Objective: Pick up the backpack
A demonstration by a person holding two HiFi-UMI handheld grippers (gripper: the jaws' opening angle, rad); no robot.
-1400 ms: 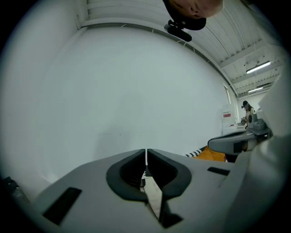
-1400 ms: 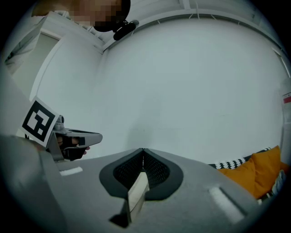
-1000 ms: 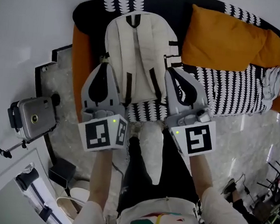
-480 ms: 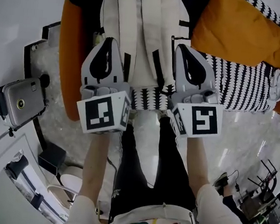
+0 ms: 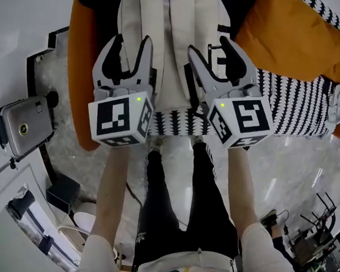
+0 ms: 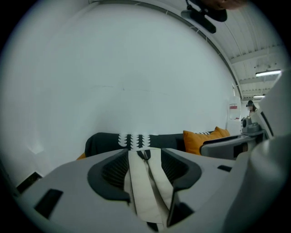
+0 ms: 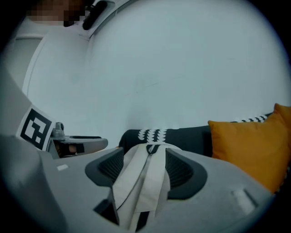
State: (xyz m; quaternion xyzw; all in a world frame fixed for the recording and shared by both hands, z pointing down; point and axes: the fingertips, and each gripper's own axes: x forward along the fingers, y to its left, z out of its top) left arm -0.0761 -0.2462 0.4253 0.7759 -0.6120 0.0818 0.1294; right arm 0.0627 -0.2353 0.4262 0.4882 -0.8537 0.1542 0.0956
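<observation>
A cream backpack [image 5: 179,21] with dark straps lies straps-up on a black-and-white patterned cover [image 5: 291,107]. My left gripper [image 5: 132,40] hovers over its left shoulder strap, and my right gripper [image 5: 208,47] over the right one. Both pairs of jaws are opening. In the left gripper view a cream strap [image 6: 146,186] shows in the gap of the left gripper [image 6: 144,157], with the pads apart from it. The right gripper view gives the same: the strap [image 7: 144,184] lies between the spread jaws of the right gripper [image 7: 145,154], not pinched.
A large orange cushion [image 5: 297,37] lies right of the backpack, and another orange cushion [image 5: 79,95] hangs at the cover's left edge. A camera on a small tripod [image 5: 17,128] stands on the floor at left. The person's legs are below the grippers. A white wall is behind.
Both grippers were shut and now stand open. They have sunk and moved further over the backpack's shoulder straps.
</observation>
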